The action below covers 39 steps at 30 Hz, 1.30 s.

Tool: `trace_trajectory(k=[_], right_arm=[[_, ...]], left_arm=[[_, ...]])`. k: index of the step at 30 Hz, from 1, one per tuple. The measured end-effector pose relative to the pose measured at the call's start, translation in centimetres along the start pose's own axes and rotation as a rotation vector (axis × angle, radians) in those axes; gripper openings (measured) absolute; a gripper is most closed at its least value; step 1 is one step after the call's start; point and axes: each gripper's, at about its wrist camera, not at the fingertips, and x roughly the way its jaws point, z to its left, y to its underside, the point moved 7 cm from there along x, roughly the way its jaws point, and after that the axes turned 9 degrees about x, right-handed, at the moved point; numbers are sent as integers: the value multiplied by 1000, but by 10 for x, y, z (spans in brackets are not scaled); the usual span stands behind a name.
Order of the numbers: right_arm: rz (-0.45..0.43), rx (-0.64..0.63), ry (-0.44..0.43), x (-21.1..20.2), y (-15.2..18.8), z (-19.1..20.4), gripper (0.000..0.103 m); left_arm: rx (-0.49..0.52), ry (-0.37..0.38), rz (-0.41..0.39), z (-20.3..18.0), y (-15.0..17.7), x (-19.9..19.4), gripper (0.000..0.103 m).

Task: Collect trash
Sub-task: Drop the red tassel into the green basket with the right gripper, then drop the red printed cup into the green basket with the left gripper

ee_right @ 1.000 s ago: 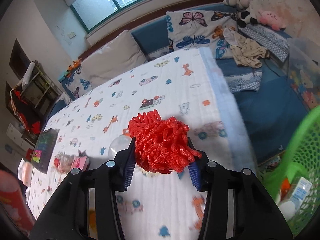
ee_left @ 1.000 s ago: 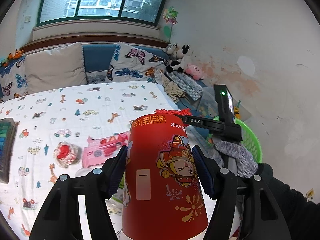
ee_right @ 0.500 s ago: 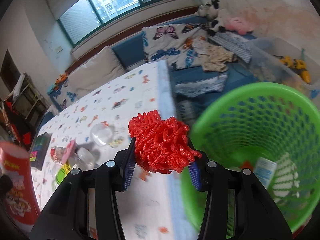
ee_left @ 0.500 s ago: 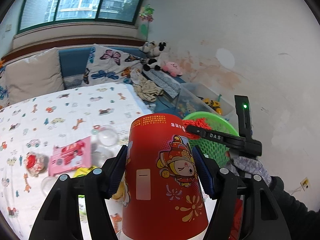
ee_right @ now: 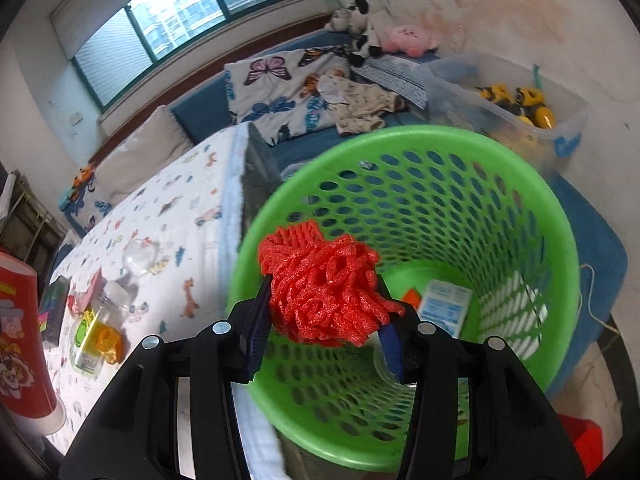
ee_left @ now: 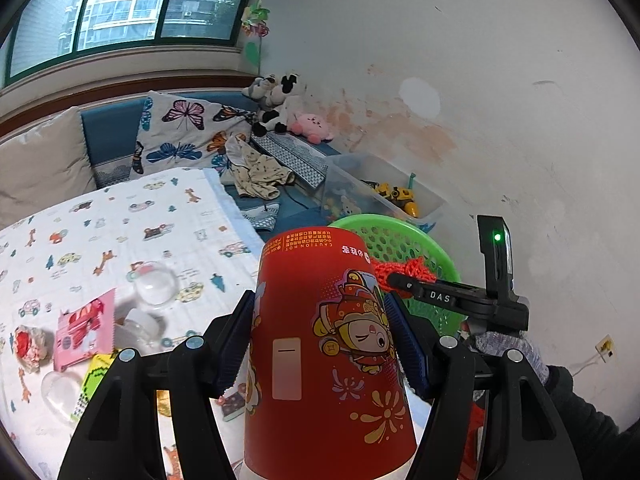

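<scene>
My left gripper (ee_left: 322, 314) is shut on a red paper cup (ee_left: 320, 344) with a cartoon figure, held upside down over the bed's right edge. The cup also shows at the left edge of the right wrist view (ee_right: 20, 340). My right gripper (ee_right: 325, 322) hangs over the mouth of the green mesh basket (ee_right: 400, 136) with a red foam net (ee_right: 320, 280) between its pads. Its jaws are opening, and the net still sits between them, touching the pads. From the left wrist view the net (ee_left: 404, 270) hovers above the basket (ee_left: 404, 240).
A white carton (ee_right: 444, 306) lies in the basket's bottom. On the printed bed sheet (ee_left: 120, 216) lie a pink wrapper (ee_left: 82, 332), a clear plastic dome (ee_left: 154, 284) and a crumpled red-white wrapper (ee_left: 30, 346). A clear toy box (ee_left: 384, 196) stands behind the basket by the wall.
Both grippers swung right, away from the bed. The right one carried the red foam net from above the sheet to over the basket's mouth. The cup stayed gripped.
</scene>
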Motion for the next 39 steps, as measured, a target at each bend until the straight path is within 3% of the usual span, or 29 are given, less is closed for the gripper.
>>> trace_trajectory(k=[11,14,18,30,39], right_arm=[[9,36,42,6,3,-30,56],[2,48,48,3,3,-38,65],[-6,65,41,-4,1,-45,69],[-69,24,71,-43,5,-54,74],[-116,-3,99,-69,17,-66,74]], left_arm=[[35,11,25,-24,-12,28,63],[38,17,31,-29,-16,36,63],[48,20,37,-33,-22,49,63],[62,42,49,-56,-34,85,63],[67,47,84,-78,-40,133,63]])
